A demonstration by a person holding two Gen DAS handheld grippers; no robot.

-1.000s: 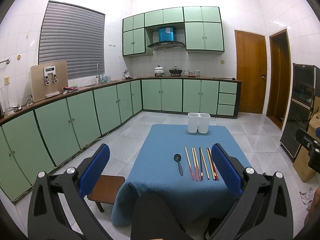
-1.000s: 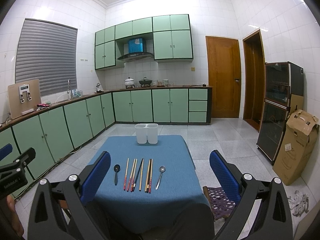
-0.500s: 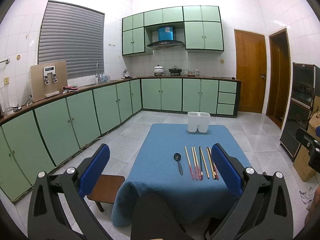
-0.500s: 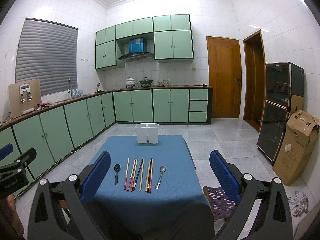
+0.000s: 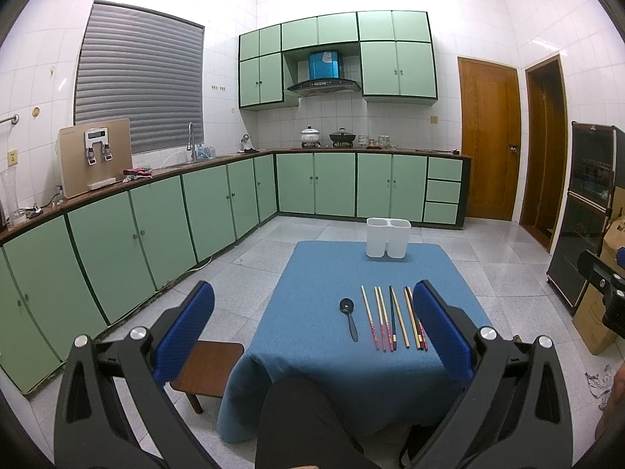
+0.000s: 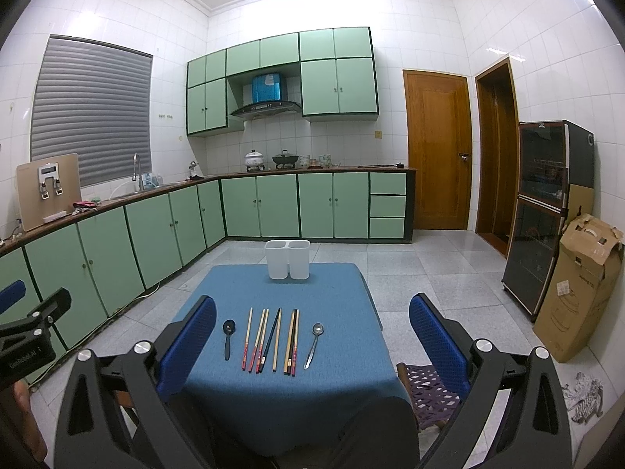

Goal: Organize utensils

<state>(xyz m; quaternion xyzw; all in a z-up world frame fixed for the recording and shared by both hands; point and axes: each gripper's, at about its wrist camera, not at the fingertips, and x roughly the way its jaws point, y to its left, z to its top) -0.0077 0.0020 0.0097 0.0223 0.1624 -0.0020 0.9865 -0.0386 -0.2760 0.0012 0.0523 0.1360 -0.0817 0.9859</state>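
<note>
left tongs (image 5: 312, 330) spread wide, empty | right tongs (image 6: 312, 334) spread wide, empty | chopsticks (image 6: 273, 340), black spoon (image 6: 227, 337), steel spoon (image 6: 314, 344) lay in a row on blue tabletop (image 6: 312, 391) | white holder (image 6: 287, 259) at far edge, inside not visible | left view: steel spoon hidden behind tong pad

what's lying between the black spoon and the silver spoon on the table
A row of chopsticks lies side by side between the black spoon and the silver spoon, clearest in the right wrist view.
</note>
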